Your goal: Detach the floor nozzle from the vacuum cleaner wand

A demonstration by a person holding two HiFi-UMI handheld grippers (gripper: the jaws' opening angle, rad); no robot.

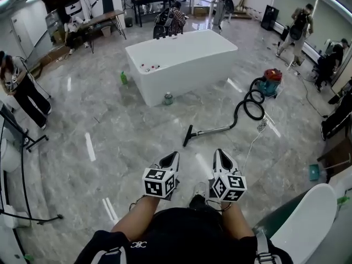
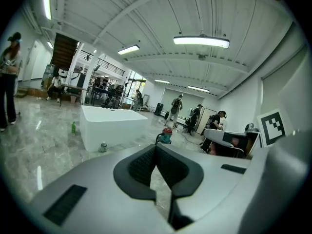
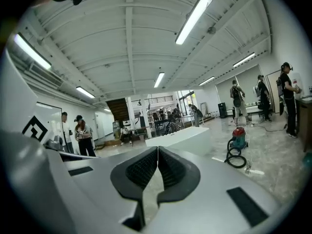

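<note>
A black floor nozzle [image 1: 188, 136] lies on the marble floor, joined to a silver wand [image 1: 213, 130] that runs right into a coiled black hose [image 1: 252, 101] and a red and teal vacuum cleaner [image 1: 271, 82], which also shows as the vacuum cleaner [image 3: 238, 138] in the right gripper view. Both grippers hang in front of the person's body, well short of the nozzle. My left gripper [image 1: 171, 157] is shut with nothing in it, and so is my right gripper [image 1: 221, 155]. In each gripper view the black pads [image 2: 156, 165] meet tip to tip, as do the right pads [image 3: 157, 168].
A white bathtub [image 1: 181, 61] stands beyond the nozzle, with a green bottle [image 1: 124, 78] at its left and a can [image 1: 168, 98] at its front. A white cable and power strip [image 1: 262, 125] lie right of the wand. Several people stand around the room's edges.
</note>
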